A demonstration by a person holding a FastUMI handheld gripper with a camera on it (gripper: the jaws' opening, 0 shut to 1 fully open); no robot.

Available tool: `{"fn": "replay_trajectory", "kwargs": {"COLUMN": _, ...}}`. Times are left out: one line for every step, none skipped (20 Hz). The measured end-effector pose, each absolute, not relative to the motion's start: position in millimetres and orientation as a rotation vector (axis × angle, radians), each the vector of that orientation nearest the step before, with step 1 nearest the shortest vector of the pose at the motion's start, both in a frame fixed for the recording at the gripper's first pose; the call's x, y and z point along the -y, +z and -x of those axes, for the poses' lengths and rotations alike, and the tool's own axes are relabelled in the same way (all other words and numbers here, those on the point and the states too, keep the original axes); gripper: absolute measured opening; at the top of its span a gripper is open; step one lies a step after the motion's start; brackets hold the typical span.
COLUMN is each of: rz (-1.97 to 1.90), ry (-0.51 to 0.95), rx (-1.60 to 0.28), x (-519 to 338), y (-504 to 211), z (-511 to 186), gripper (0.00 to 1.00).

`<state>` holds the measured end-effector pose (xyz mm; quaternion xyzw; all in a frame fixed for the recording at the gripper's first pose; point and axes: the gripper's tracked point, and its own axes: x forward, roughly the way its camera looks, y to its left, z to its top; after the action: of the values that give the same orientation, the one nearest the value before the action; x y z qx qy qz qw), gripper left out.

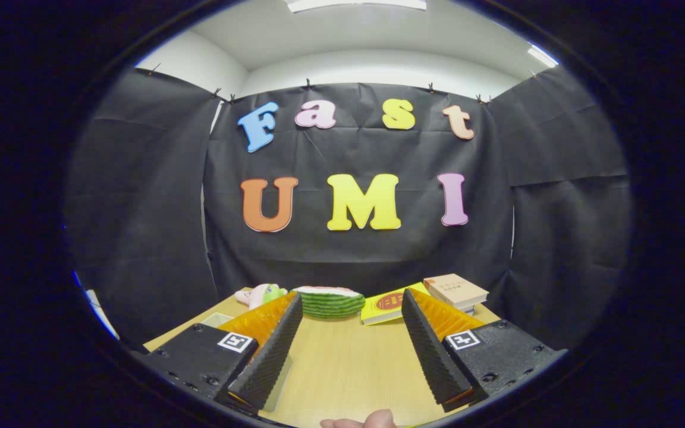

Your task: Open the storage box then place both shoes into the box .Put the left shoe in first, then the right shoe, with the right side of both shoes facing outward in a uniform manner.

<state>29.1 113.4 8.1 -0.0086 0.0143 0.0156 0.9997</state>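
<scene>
A black-draped booth backs a wooden table [348, 368]. The gripper [351, 318] hovers above it, fingers spread wide, nothing between them. Beyond them lie a watermelon-slice toy [329, 301], a yellow book [385, 306], a tan box [455, 291] and perhaps a plush toy [261, 294]. A pale clear-looking edge beside the left finger [268, 351] may be the storage box [217, 320].

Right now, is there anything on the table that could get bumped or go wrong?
Maybe two things.
1. The gripper is open and holds nothing, and just beyond its fingers sit a watermelon-slice toy, a yellow book and a stack of books. Pushing straight ahead could knock them.
2. A fingertip shows near the bottom, between the fingers. If they closed, it might be pinched.
</scene>
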Motion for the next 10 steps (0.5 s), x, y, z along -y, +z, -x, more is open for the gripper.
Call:
{"fn": "replay_trajectory", "kwargs": {"rz": 0.003, "ry": 0.020, "rx": -0.023, "x": -108, "y": 4, "z": -25, "gripper": 1.00}}
{"fn": "replay_trajectory", "kwargs": {"rz": -0.007, "ry": 0.011, "rx": -0.010, "x": -104, "y": 3, "z": -21, "gripper": 1.00}}
{"fn": "replay_trajectory", "kwargs": {"rz": -0.014, "ry": 0.002, "rx": 0.004, "x": -91, "y": -3, "z": -26, "gripper": 1.00}}
{"fn": "replay_trajectory", "kwargs": {"rz": -0.013, "ry": -0.011, "rx": 0.013, "x": -84, "y": -2, "z": -25, "gripper": 1.00}}
{"fn": "replay_trajectory", "kwargs": {"rz": -0.006, "ry": -0.024, "rx": 0.026, "x": -77, "y": 0, "z": -23, "gripper": 1.00}}
{"fn": "replay_trajectory", "kwargs": {"rz": 0.002, "ry": -0.036, "rx": 0.034, "x": -72, "y": 2, "z": -24, "gripper": 1.00}}
{"fn": "replay_trajectory", "kwargs": {"rz": 0.003, "ry": -0.040, "rx": 0.034, "x": -69, "y": 2, "z": -24, "gripper": 1.00}}
{"fn": "replay_trajectory", "kwargs": {"rz": 0.001, "ry": -0.036, "rx": 0.031, "x": -69, "y": 1, "z": -24, "gripper": 1.00}}
{"fn": "replay_trajectory", "kwargs": {"rz": -0.001, "ry": -0.030, "rx": 0.029, "x": -70, "y": 1, "z": -25, "gripper": 1.00}}
{"fn": "replay_trajectory", "kwargs": {"rz": -0.001, "ry": -0.026, "rx": 0.020, "x": -71, "y": -1, "z": -26, "gripper": 1.00}}
